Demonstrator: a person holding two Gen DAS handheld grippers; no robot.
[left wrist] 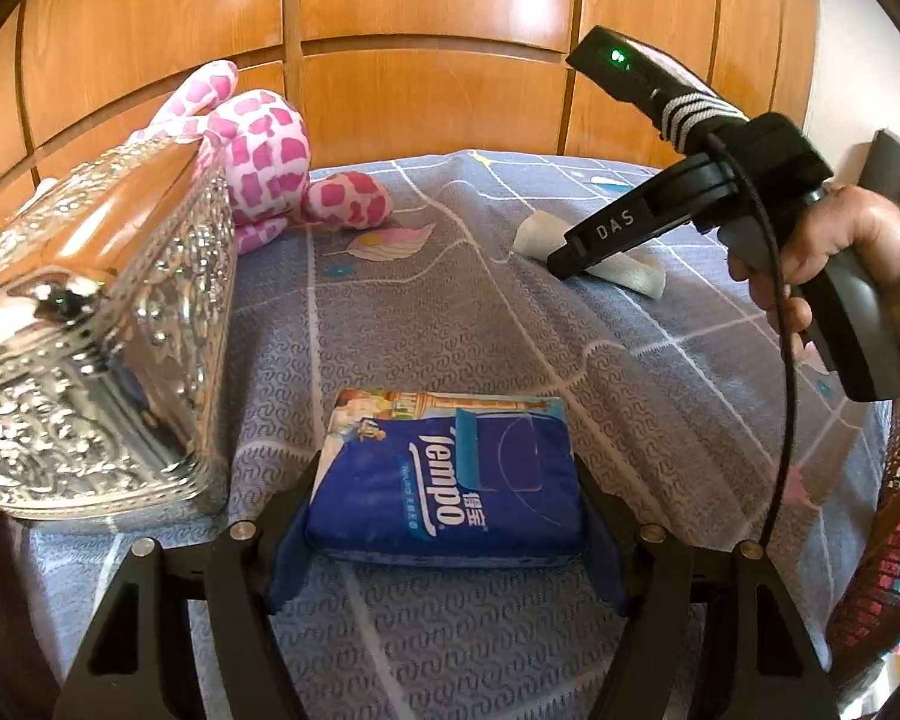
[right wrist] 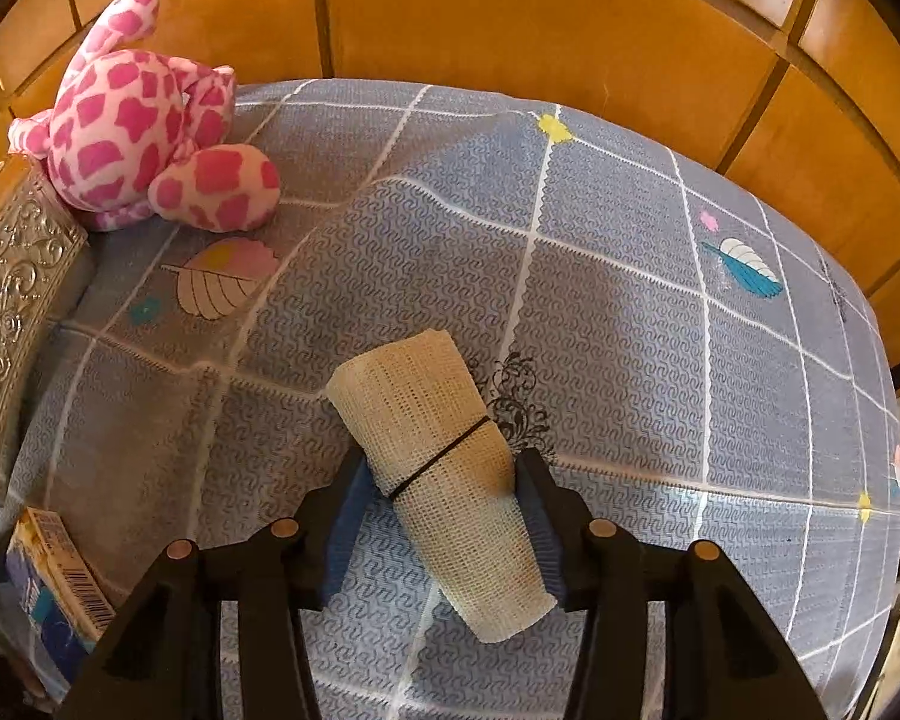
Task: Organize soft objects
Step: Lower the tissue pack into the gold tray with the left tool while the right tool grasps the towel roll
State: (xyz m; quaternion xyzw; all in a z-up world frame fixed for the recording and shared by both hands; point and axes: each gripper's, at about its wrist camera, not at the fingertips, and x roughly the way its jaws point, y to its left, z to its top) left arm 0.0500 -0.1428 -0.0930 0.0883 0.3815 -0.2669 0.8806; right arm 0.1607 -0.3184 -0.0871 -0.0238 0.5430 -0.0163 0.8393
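Note:
My left gripper [left wrist: 447,480] is shut on a blue Tempo tissue pack [left wrist: 450,474], its pads pressing both sides, just over the grey-blue bed sheet [left wrist: 450,300]. My right gripper [right wrist: 438,498] is shut on a rolled beige mesh cloth [right wrist: 432,450] bound by a black band, lying on the sheet; it also shows in the left wrist view [left wrist: 630,267] under the right gripper [left wrist: 561,261]. A pink-and-white spotted plush toy [right wrist: 144,120] sits at the far left of the bed, also in the left wrist view [left wrist: 270,162]. The tissue pack shows at the lower left in the right wrist view [right wrist: 54,576].
An embossed silver box [left wrist: 90,330] stands on the bed at the left, close beside the tissue pack; it also shows in the right wrist view [right wrist: 12,312]. A wooden panelled headboard [left wrist: 420,60] rises behind the bed. A brown wicker basket [left wrist: 894,528] is at the right edge.

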